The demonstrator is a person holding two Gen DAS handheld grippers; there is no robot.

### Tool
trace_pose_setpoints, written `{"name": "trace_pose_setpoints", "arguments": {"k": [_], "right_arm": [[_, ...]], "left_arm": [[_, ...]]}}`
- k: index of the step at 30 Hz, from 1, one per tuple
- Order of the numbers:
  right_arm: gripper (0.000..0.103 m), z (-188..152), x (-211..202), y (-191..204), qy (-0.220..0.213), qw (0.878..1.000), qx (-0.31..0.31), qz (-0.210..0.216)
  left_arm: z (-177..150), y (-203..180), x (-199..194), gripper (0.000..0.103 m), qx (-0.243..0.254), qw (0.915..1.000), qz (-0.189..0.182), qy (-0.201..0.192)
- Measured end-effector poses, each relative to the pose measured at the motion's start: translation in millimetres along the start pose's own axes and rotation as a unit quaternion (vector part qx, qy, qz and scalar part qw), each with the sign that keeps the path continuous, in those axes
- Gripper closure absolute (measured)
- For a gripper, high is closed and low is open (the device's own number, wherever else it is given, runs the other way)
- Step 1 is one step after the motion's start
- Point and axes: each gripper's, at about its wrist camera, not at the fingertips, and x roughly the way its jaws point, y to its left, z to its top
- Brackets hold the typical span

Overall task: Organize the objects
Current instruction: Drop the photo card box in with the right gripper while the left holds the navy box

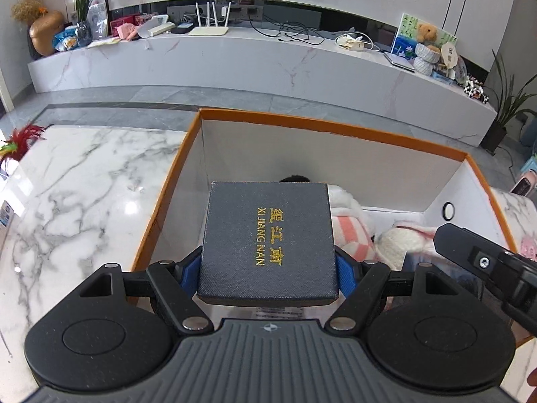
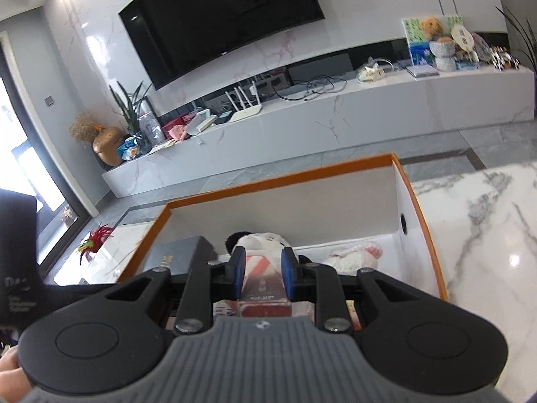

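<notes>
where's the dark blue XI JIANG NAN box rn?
Left wrist view: the dark blue box is clamped in the left gripper, held over the orange-rimmed carton, plush toys just to its right.

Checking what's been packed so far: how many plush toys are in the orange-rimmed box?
2 visible. A black-and-white plush lies mid-box, ahead of the right tool; a white plush with pink ears lies toward the right wall. Others may be hidden.

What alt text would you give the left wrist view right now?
The left gripper is clamped on a dark blue gift box with gold lettering, held over an open orange-rimmed carton on a marble table. Plush toys lie inside; the right gripper enters from the right.
</notes>
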Motion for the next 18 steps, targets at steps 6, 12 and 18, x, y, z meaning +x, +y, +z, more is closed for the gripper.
{"name": "trace_pose_setpoints", "arguments": {"k": [6,12,18], "right_arm": [[0.079,-5.1,13.8,-1.9,0.015,1.000,0.002,-0.016],[0.079,-9.0,19.2,-2.4,0.022,0.999,-0.004,-0.030],[0.078,-12.9,28.6,-5.1,0.035,0.998,-0.011,-0.042]], "left_arm": [[-2.0,-10.7,4.9,0.015,0.034,0.9991,0.025,0.003],[-4.3,-17.6,6.7,0.015,0.051,0.9982,0.031,0.005],[-8.1,-18.5,14.0,0.015,0.047,0.9985,0.021,0.020]]}}
